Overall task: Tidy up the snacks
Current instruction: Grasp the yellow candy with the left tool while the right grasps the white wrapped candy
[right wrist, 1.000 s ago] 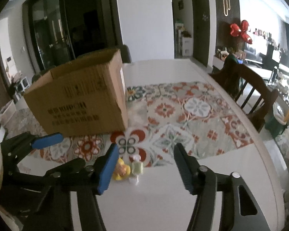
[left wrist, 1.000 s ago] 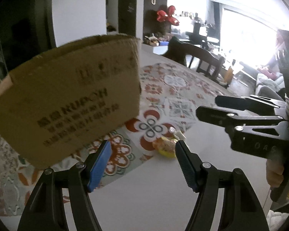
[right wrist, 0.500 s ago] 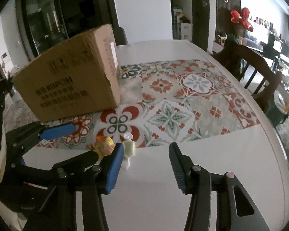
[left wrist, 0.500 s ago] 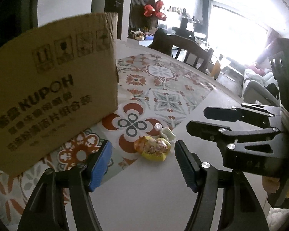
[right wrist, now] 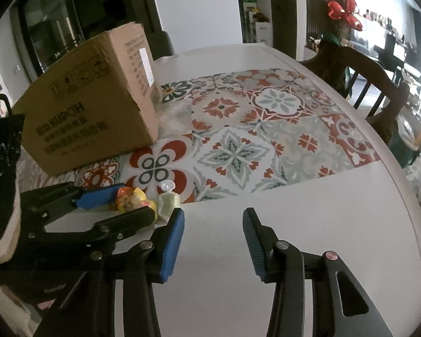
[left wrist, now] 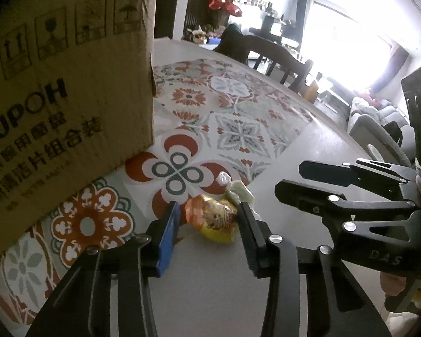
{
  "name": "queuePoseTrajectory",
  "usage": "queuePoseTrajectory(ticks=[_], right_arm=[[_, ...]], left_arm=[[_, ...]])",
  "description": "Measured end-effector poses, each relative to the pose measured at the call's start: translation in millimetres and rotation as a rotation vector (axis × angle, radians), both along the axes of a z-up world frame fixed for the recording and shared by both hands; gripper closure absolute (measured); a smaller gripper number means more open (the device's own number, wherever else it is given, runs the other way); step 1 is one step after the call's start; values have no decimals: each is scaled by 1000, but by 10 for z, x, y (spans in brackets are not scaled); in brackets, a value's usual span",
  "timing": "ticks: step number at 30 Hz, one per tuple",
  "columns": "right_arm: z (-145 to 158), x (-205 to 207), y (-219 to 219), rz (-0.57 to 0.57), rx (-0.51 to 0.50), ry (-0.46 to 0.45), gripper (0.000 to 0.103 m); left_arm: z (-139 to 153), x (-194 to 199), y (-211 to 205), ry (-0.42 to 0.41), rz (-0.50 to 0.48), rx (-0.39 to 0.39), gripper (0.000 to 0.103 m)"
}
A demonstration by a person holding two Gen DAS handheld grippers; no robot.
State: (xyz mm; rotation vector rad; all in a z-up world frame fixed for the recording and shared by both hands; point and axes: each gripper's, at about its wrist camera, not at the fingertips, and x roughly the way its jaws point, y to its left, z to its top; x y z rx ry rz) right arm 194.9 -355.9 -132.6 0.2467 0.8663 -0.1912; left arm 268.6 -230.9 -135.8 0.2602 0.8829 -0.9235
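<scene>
1. My left gripper [left wrist: 207, 224] is low over the white surface [left wrist: 210, 295] with its fingers on either side of the yellow-orange snack packet [left wrist: 213, 219]. The fingers are closing, but a little gap shows on each side, so I judge the pads are not yet pressing on it.

2. My right gripper [right wrist: 213, 238] hangs just beside the left one, its fingers fairly narrow and closing slightly, with only bare surface between them. The pale green wrapped sweet [right wrist: 168, 203] lies just beyond the tip of its left finger, outside the gap.

3. Both snacks sit together at the near edge of the patterned mat [right wrist: 266, 140], touching or nearly so; I cannot tell which. The sweet is on the far side of the packet from the left wrist view.

4. The cardboard box [right wrist: 92, 106] stands on the mat behind them, near but apart from the snacks. From these low angles I cannot see inside, so I cannot say what it already holds.

5. As far as I can judge, the organizing is at an early pick: neither visible snack has been lifted, and both are left to move, presumably into the box.

6. The right fingers would need to shift toward the sweet before they could take it.
</scene>
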Motion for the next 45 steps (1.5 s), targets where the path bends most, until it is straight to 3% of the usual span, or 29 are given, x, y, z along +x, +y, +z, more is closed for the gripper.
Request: queuePoseTrajectory(ticks=[5,8,16,26,30,34,45], right_arm=[[-14,25,30,11,8,-2,58],[-28,55,76,25,13,0,58],[-33,153,188,53,17,-6,60],[-119,307,292,76,15,20,71],[-131,331,306,83,3,18,82],[-122,330,320,83,2,19,82],[210,186,430,103,3,-57,82]], left_arm=[[-11,11,26,7,9,-15,79],[-1,21,87,25,20,-23,79],[135,-32,277,-51,98,14,79],[157,-29,350,-51,120,11,79],[184,-28,378,-55,129,5,79],[221,-45,398,-60,136,-1,79],[523,-158,598,-95,196,-37,79]])
